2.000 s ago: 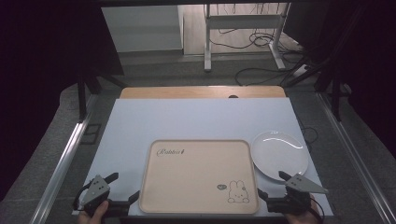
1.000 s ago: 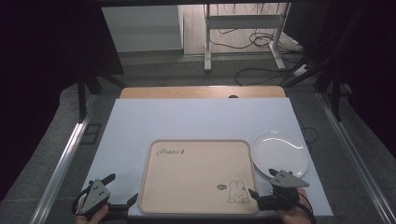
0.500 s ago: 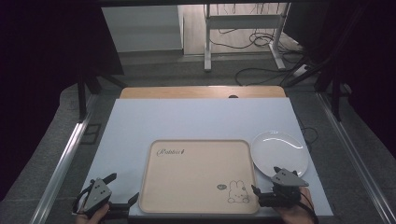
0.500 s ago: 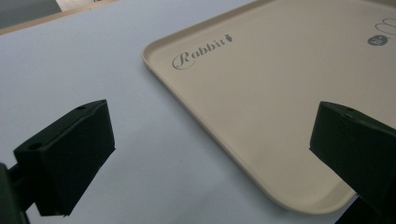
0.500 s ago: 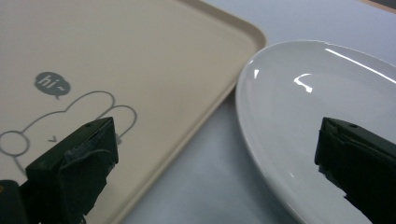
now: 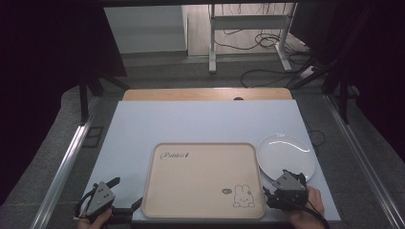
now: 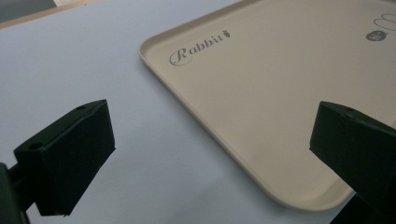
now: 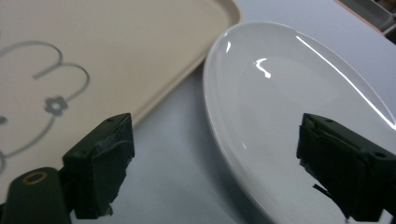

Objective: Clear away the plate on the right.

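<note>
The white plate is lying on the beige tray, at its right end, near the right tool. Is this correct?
Not quite. The white plate lies on the table beside the beige tray, off its right edge, not on it. The high view shows this. It is indeed near the right tool.

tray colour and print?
Beige tray with a grey "Rabbit" script and a line-drawn rabbit in one corner; clearest in the high view.
</note>
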